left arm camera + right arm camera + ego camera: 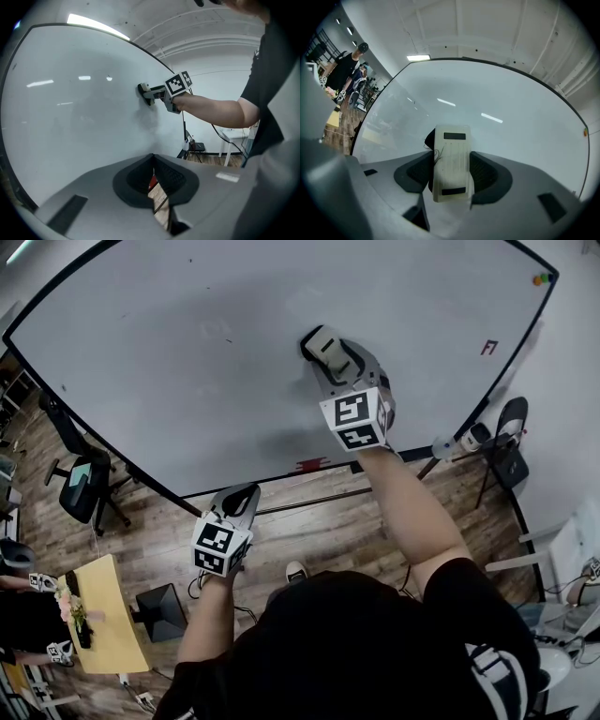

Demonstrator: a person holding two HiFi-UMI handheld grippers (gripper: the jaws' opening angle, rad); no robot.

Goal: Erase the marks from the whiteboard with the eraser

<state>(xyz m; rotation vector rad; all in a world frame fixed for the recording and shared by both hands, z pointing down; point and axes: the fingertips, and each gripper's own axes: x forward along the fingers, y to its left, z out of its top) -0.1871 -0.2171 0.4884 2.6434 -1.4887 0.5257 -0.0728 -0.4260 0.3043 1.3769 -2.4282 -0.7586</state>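
**Inspector:** Which step do we enter for this moment?

**Assessor:** Wiping, in our judgement. The right gripper (pixel 451 174) has its fingers clamped on the long sides of the eraser (pixel 323 346). The eraser appears to sit flat against the whiteboard (pixel 169 362).

**Inspector:** And the other tool?

**Assessor:** We find the left gripper (pixel 153 174) below and to the left of the eraser, past the board's lower edge and over the wooden floor (pixel 309 535). Its fingers are together with nothing between them. We judge it idle.

**Inspector:** What do we list as outstanding?

**Assessor:** Two items. A red scribble (pixel 309 464) lies almost straight below the eraser, hard against the lower frame. A small red mark (pixel 488 347) lies well to the right of the eraser, near the right-hand frame. We also note a few faint specks (pixel 225 330) to the left of the eraser, and we cannot tell whether they are ink.

**Inspector:** What does the next move call for?

**Assessor:** We would draw the eraser straight down to the scribble with its face kept flat. We would stop short so the fingers do not strike the frame. A long pass to the right would then reach the second mark, with the same care at that edge.

**Inspector:** Room to move?

**Assessor:** Ample. We see bare board on every side of the eraser. The coloured magnets (pixel 541 278), up and far to the right of the eraser, are well apart from either path. The idle tool sits near the scribble, on its left, so we would keep the downward stroke vertical.
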